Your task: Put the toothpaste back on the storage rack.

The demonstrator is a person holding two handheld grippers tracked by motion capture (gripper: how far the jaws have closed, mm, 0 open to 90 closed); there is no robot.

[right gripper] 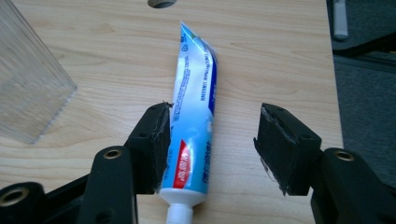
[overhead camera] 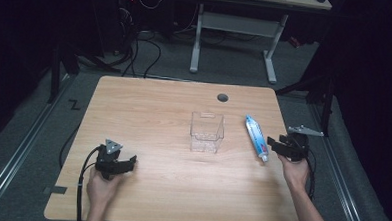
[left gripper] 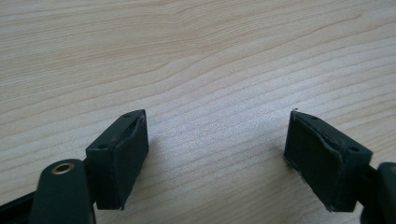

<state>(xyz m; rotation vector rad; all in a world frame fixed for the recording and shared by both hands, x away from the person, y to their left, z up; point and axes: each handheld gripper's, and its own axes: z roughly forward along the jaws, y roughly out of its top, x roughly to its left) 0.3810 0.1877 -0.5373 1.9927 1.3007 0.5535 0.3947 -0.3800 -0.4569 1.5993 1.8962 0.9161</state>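
Seemingly the work is to get the toothpaste tube (overhead camera: pixel 256 137) into the clear plastic box (overhead camera: pixel 207 131), and it has barely begun; from the high view the box stands upright and empty near the middle of the worktop (overhead camera: pixel 159 114), while the tube lies flat at about three o'clock from it, well apart, cap toward the person; the right tool (overhead camera: pixel 278 147) sits just beside the tube's cap end, and the left tool (overhead camera: pixel 127 164) rests low at about eight o'clock from the box, near nothing.

From the left gripper view, the left tool (left gripper: pixel 217 149) has its jaws spread wide over bare wood, with nothing between them.

From the right gripper view, the right tool (right gripper: pixel 212 149) is spread too; the tube (right gripper: pixel 196 116) lies between the jaws, close against the left one, with a clear gap to the other, so it is not pinched; the box wall (right gripper: pixel 28 88) shows at ten o'clock.

By my judgement everything is left: closing on the tube, lifting it, carrying it over and dropping it in.
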